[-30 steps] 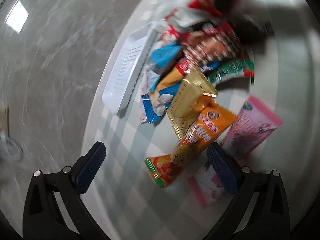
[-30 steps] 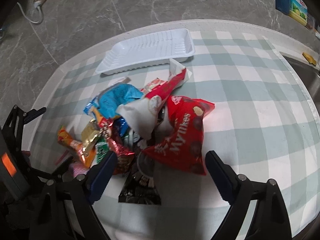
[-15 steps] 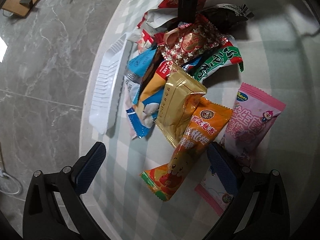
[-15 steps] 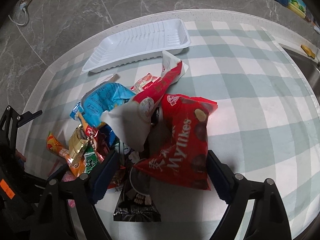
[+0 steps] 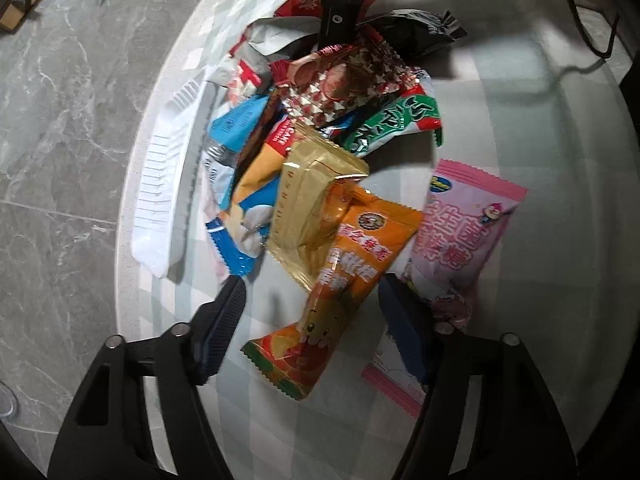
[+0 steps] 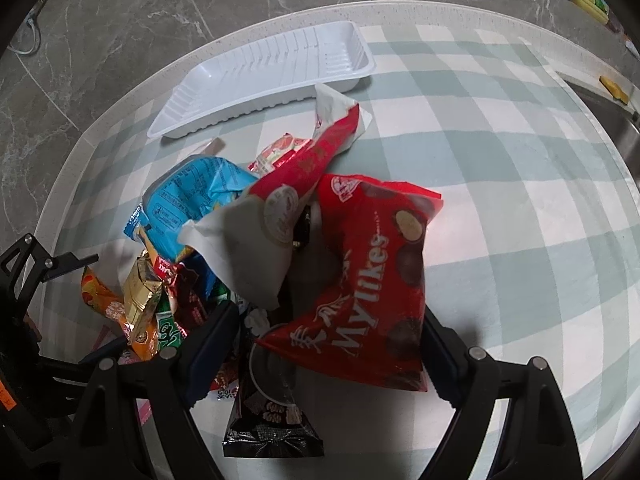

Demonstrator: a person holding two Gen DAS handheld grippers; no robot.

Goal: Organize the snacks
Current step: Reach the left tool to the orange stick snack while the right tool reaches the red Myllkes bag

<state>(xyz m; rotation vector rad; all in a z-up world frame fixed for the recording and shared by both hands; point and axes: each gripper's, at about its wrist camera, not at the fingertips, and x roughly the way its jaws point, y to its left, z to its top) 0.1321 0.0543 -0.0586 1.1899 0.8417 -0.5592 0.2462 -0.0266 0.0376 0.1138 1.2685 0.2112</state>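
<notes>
Snack pile sits mid-table on the green-and-white checked cloth (image 6: 500, 152), w/ the white tray (image 6: 264, 76) empty just beyond it, near the table's edge.

Left gripper (image 5: 310, 316) is low over the near end of the pile, jaws closing. The orange packet (image 5: 344, 280) lies between them, but the pads aren't pressing on it yet; there's a gap on both sides. The packet's long axis runs straight away from the gripper, its cartoon-face end nearest the fingers and the far end tucked against the gold packet (image 5: 308, 204). Pink packet (image 5: 460, 240) lies just beside it on the right, roughly parallel, partly under the right finger.

Right gripper (image 6: 332, 348) is spread wide, straddling the red Mylikes bag (image 6: 372, 280), not touching it as far as I can tell. The bag's long axis tilts diagonally, w/ its bottom seam toward the fingers. A black packet (image 6: 272, 420) pokes out beneath it.
</notes>
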